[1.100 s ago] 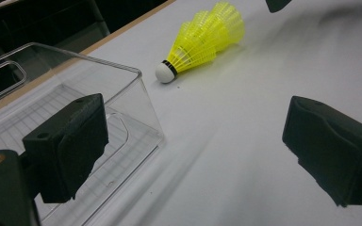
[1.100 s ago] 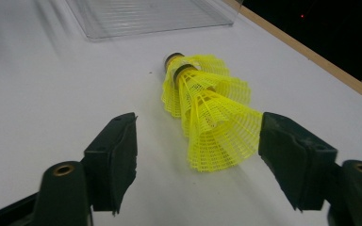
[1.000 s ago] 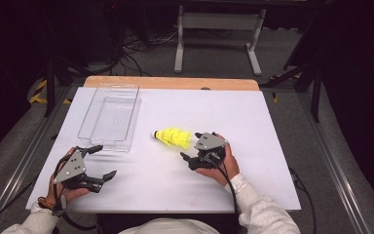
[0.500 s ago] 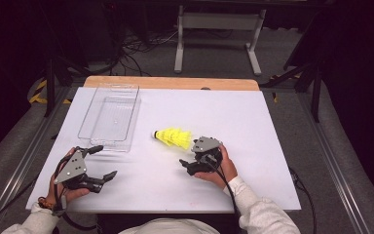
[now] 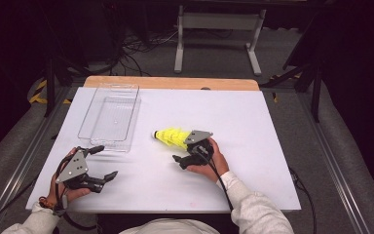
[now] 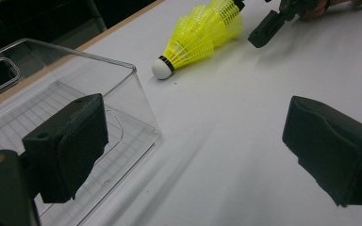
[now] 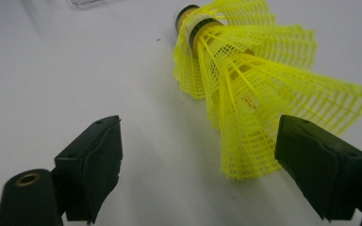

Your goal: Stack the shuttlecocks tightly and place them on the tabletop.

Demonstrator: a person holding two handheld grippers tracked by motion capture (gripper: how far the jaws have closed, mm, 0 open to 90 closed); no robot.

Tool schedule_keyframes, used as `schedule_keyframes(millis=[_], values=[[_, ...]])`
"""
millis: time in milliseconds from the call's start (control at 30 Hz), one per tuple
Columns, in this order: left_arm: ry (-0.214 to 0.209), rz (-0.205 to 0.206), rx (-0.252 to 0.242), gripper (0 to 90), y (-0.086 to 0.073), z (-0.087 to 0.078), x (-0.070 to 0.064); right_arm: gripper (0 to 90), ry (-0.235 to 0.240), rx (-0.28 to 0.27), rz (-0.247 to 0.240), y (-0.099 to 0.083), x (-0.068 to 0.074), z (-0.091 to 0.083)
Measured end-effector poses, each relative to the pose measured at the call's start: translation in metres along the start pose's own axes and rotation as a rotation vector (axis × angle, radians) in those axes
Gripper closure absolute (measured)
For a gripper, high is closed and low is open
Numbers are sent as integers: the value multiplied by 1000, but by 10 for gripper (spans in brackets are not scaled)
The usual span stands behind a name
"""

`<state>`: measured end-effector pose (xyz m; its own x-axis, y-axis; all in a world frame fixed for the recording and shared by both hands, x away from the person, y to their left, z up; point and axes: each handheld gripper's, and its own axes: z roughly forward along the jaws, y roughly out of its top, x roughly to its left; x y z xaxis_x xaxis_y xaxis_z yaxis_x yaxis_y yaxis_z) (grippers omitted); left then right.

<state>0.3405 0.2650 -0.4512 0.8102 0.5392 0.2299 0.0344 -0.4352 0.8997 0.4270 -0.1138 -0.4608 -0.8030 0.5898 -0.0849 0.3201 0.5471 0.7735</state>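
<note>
A stack of yellow mesh shuttlecocks point(image 5: 170, 137) lies on its side on the white table point(image 5: 253, 122), its white cork pointing left. My right gripper point(image 5: 184, 150) is open at the skirt end. In the right gripper view the wide skirt point(image 7: 250, 80) reaches between the jaws, close to the right one, with neither pad touching it. My left gripper point(image 5: 104, 162) rests open near the front left with nothing between its jaws point(image 6: 198, 146). From the left gripper view the shuttlecocks point(image 6: 202, 33) lie ahead, with the right gripper point(image 6: 273, 23) beyond them.
A clear plastic container point(image 5: 109, 117) stands at the back left, its near corner point(image 6: 52, 103) just ahead of my left gripper. A wooden strip point(image 5: 175, 83) runs along the table's far edge. Cables and a metal stand lie on the dark floor beyond.
My right gripper has shifted a little left, closer to the shuttlecocks' skirt. The shuttlecocks and the left gripper have stayed put.
</note>
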Motion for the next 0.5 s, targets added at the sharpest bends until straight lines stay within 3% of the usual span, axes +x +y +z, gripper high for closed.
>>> schedule_keyframes(millis=[500], values=[[-6,-6,-1,83,0,0,0,187,49,-14,31,23,12,28]])
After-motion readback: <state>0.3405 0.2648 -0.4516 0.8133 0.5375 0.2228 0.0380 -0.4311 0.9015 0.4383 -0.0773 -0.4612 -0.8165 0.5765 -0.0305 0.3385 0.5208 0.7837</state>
